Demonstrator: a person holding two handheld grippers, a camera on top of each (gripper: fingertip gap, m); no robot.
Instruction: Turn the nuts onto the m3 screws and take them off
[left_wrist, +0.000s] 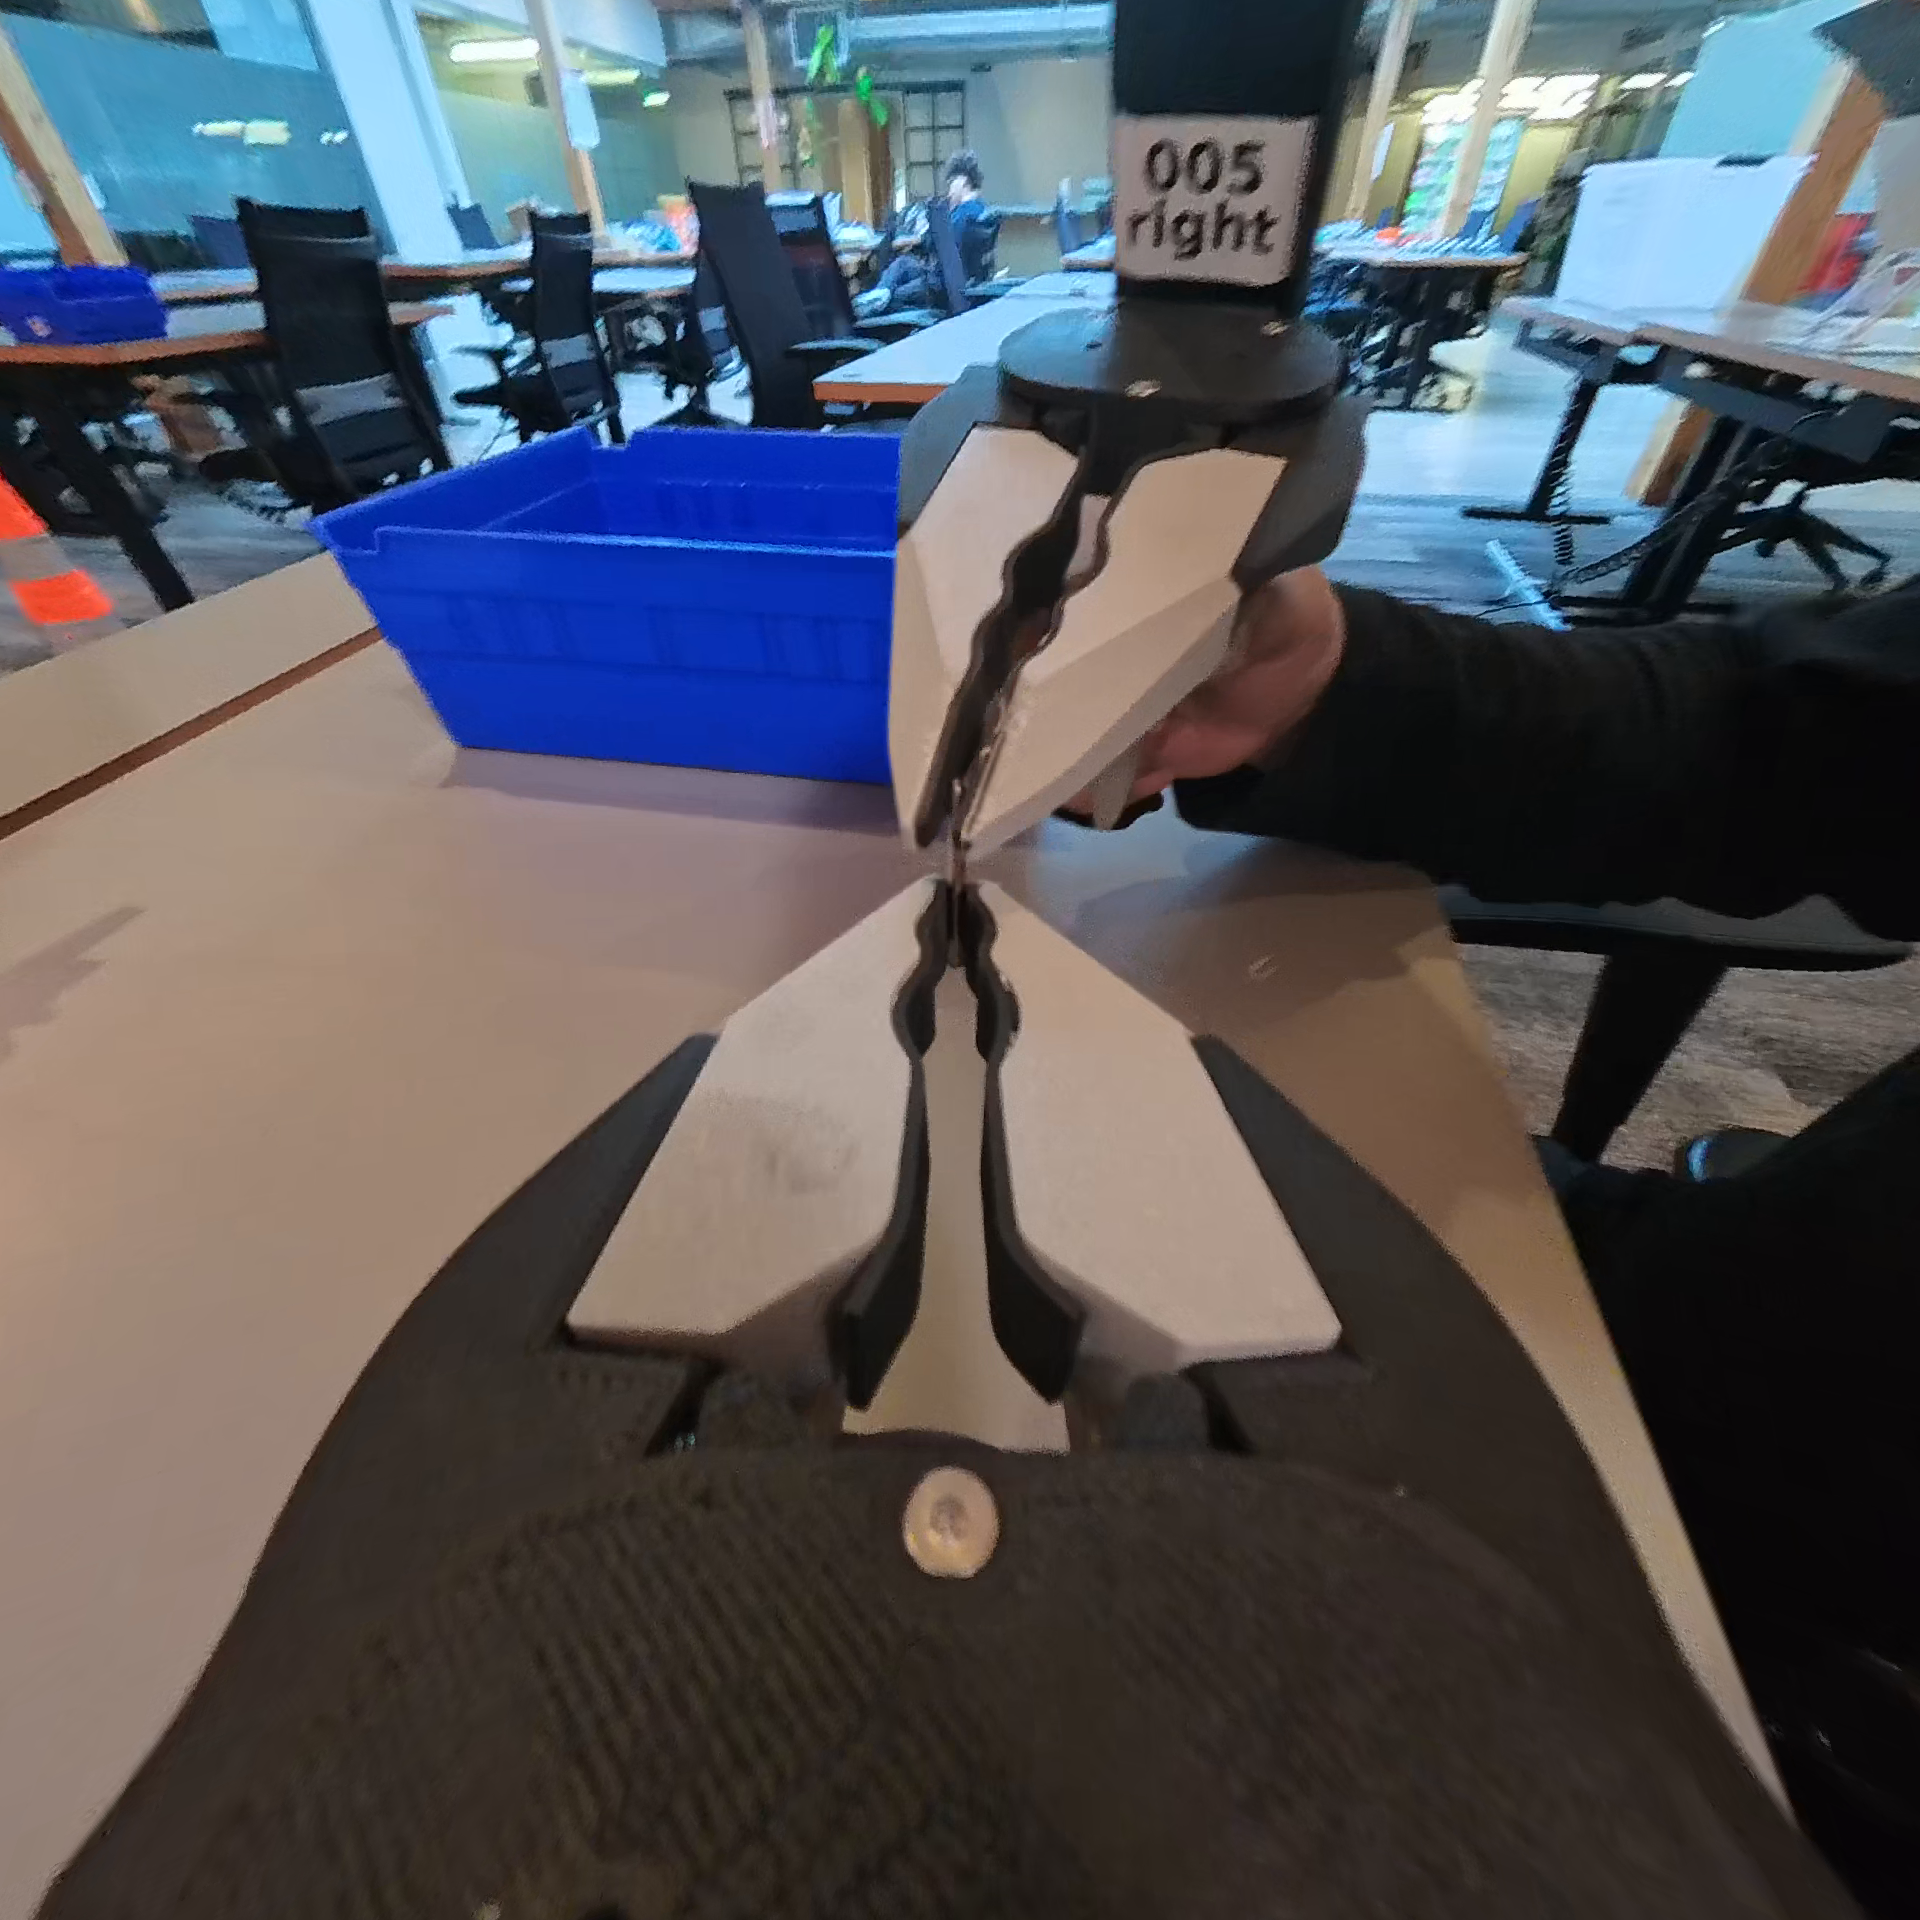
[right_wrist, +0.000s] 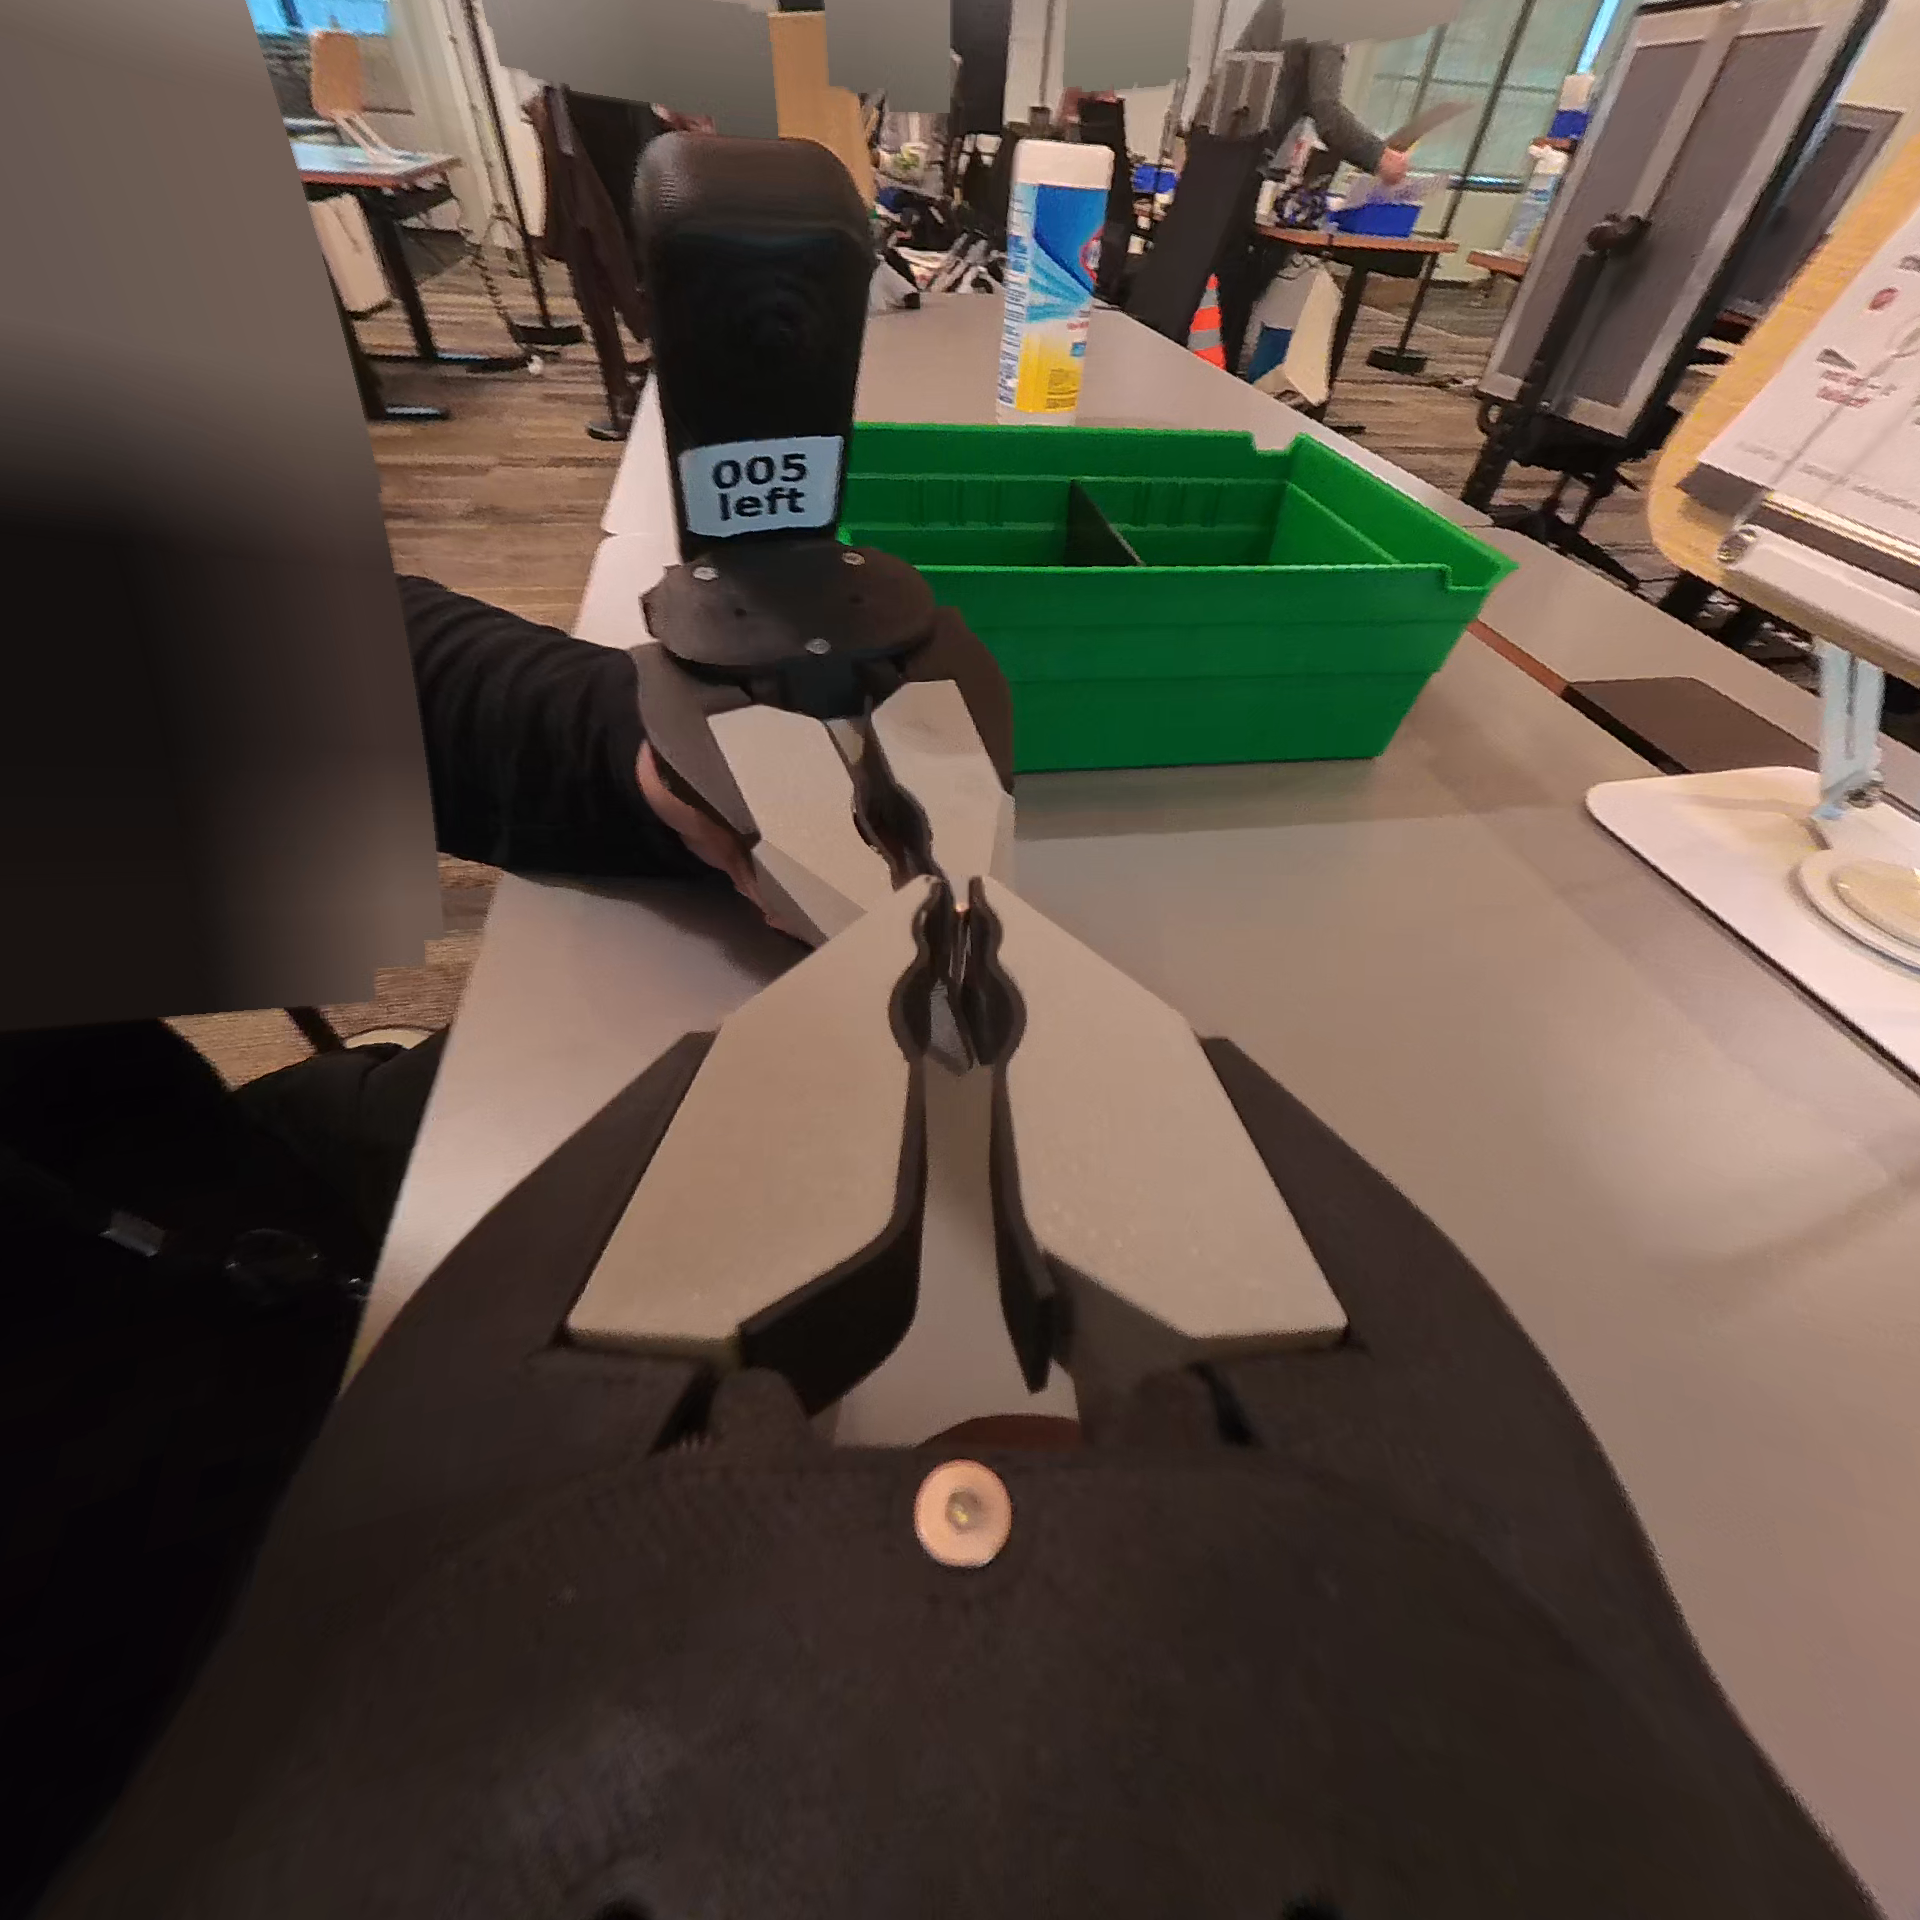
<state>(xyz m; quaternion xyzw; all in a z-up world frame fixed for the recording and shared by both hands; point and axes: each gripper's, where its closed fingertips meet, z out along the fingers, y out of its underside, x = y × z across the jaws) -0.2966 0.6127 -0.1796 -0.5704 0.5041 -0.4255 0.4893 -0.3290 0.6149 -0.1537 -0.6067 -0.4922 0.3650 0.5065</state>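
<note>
My two grippers meet tip to tip above the grey table (left_wrist: 312, 987). In the left wrist view my left gripper (left_wrist: 954, 909) is shut, with a small dark part, the nut, pinched at its tips. My right gripper (left_wrist: 954, 826) comes down from above, shut on a thin metal screw (left_wrist: 957, 854) that spans the short gap between the two sets of tips. In the right wrist view my right gripper (right_wrist: 961, 904) is shut with the thin screw (right_wrist: 964, 951) between its pads. The left gripper (right_wrist: 928, 871) touches its tips from the upper left. The nut is too small to make out clearly.
A blue bin (left_wrist: 644, 623) stands on the table behind the grippers in the left wrist view. In the right wrist view a green divided bin (right_wrist: 1195, 665) stands behind them, with a wipes canister (right_wrist: 1049, 281) beyond. A white stand base (right_wrist: 1714, 852) is at the right. Left and right tips are no more than a few centimetres apart.
</note>
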